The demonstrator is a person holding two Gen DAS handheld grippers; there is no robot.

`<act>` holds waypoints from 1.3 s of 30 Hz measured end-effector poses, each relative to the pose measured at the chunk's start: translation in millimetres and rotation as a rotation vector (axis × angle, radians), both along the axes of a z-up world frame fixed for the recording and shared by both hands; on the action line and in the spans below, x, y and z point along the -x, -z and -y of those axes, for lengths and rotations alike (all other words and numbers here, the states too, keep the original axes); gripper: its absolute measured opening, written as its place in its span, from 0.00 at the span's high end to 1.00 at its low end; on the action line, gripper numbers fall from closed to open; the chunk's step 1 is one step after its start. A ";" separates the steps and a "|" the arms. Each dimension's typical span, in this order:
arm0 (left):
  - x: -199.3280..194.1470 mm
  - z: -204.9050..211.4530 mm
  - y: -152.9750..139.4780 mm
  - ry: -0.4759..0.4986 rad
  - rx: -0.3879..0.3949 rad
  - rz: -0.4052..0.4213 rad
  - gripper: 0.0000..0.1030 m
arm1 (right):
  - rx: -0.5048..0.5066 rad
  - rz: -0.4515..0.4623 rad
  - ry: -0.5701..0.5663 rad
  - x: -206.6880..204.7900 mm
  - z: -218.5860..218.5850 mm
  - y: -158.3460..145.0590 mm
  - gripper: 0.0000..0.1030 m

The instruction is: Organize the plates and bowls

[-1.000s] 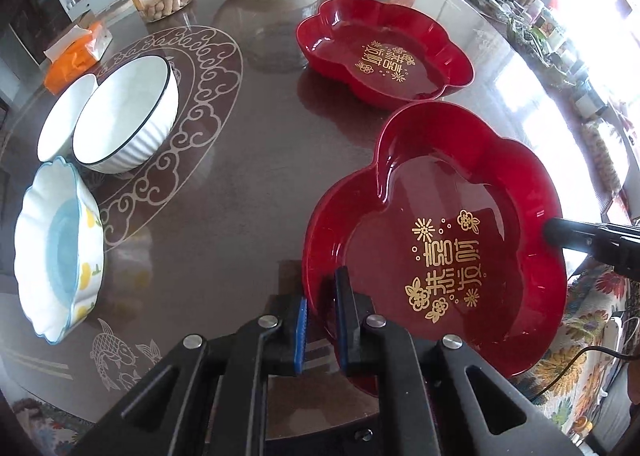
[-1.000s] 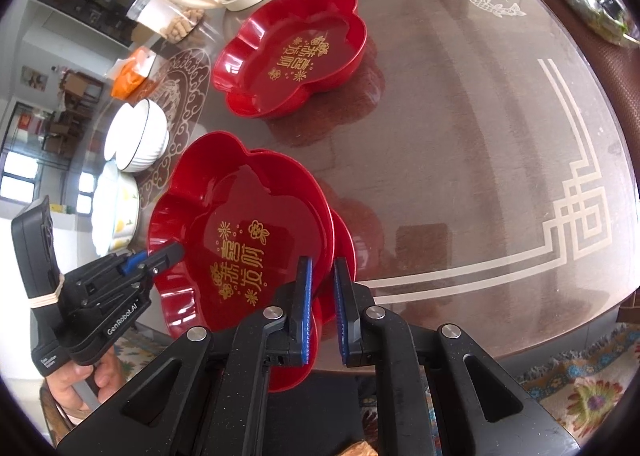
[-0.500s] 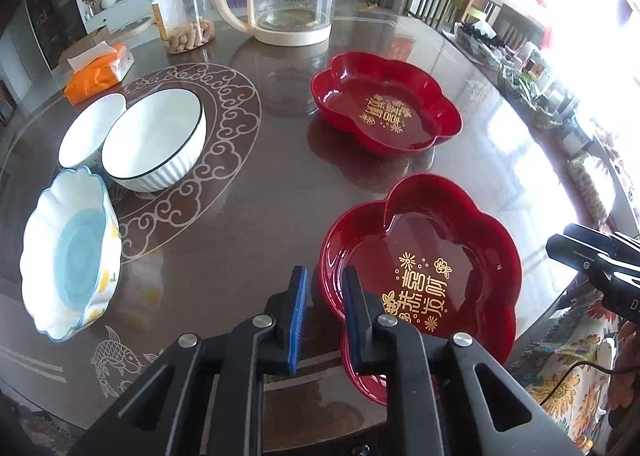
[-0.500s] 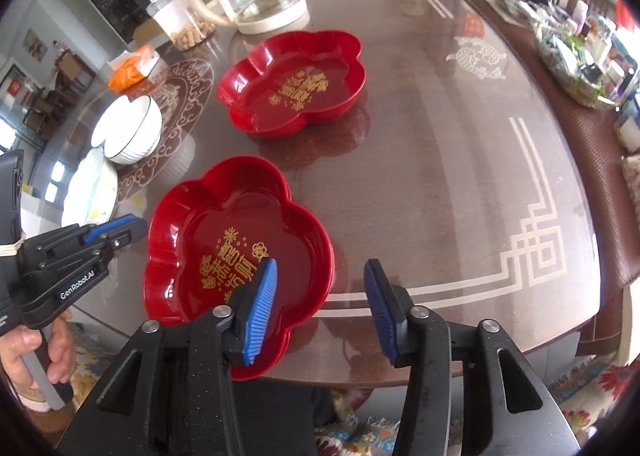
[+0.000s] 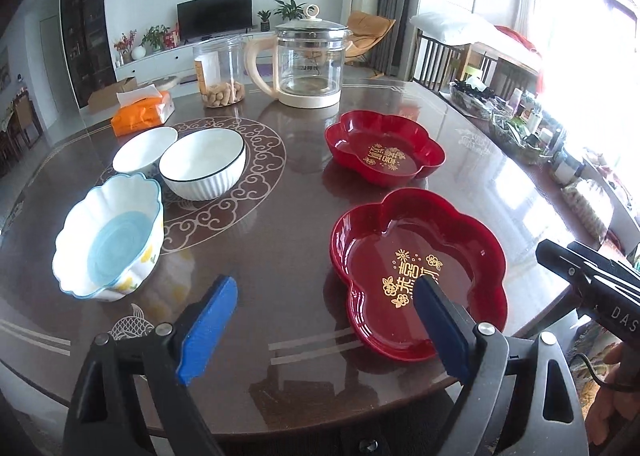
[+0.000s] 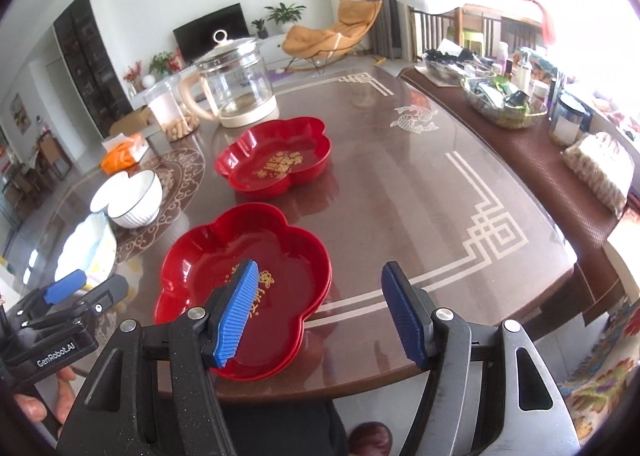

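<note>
Two red flower-shaped plates lie stacked [image 5: 420, 252] [image 6: 244, 276] at the table's near edge. A third red plate [image 5: 384, 151] [image 6: 276, 159] lies farther back. On the left are a white ribbed bowl [image 5: 202, 163] [image 6: 134, 197], a small white bowl [image 5: 144, 149] and a scalloped bowl with a blue inside [image 5: 110, 240] [image 6: 86, 246]. My left gripper [image 5: 324, 322] is open and empty, above the near edge beside the stack. My right gripper [image 6: 320, 312] is open and empty, just in front of the stack.
A glass kettle [image 5: 306, 63] [image 6: 232, 83], a jar of peanuts [image 5: 218, 71] and an orange tissue pack [image 5: 140, 111] stand at the table's back. A bench with baskets and jars [image 6: 508, 99] runs along the right side.
Both grippers opened, let go of the red plate on the stack at the near edge, and pulled back and up. The plate now rests there.
</note>
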State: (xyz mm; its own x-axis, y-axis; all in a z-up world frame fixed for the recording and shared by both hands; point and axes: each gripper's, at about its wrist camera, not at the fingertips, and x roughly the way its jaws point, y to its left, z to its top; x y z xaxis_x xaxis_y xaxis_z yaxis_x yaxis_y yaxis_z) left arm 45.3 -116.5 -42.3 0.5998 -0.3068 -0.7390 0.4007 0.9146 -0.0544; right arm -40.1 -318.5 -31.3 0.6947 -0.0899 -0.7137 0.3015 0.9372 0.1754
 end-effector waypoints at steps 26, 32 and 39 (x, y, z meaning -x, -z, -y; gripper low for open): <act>31.9 -14.2 -31.1 -0.025 0.040 0.121 0.13 | 0.119 0.095 -0.073 17.3 -30.2 -31.2 0.34; 34.7 -13.2 -30.5 -0.025 0.043 0.109 0.13 | 0.118 0.082 -0.092 15.7 -34.9 -29.1 0.34; 37.7 -10.0 -28.8 -0.017 0.031 0.103 0.13 | 0.119 0.071 -0.116 15.6 -41.4 -27.4 0.34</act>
State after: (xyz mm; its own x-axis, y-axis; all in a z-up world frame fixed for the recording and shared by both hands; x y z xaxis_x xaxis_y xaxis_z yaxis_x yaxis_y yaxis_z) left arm 7.6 -106.4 -13.5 0.6778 -0.3172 -0.6634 0.3897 0.9200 -0.0418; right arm -55.7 -277.1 -3.9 0.7538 -0.0876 -0.6512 0.1813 0.9803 0.0780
